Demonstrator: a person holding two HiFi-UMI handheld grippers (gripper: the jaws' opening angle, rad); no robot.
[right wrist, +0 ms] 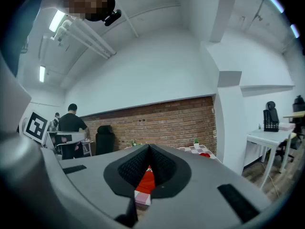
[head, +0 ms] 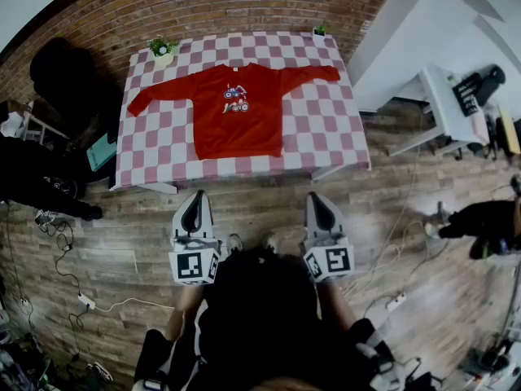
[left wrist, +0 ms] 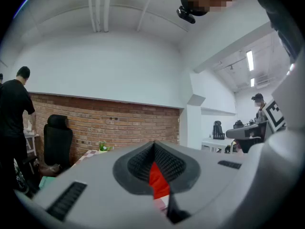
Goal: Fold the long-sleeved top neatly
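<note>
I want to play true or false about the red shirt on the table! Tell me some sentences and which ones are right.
1. The red top lies spread flat on the checkered table. True.
2. Its sleeves are already folded in. False: both sleeves stretch out to the sides.
3. The left gripper is holding the top. False: its jaws are together with nothing in them, and it is short of the table, over the wooden floor.
4. The right gripper has its jaws shut. True.
5. A small potted plant stands at the table's far left corner. True.
</note>
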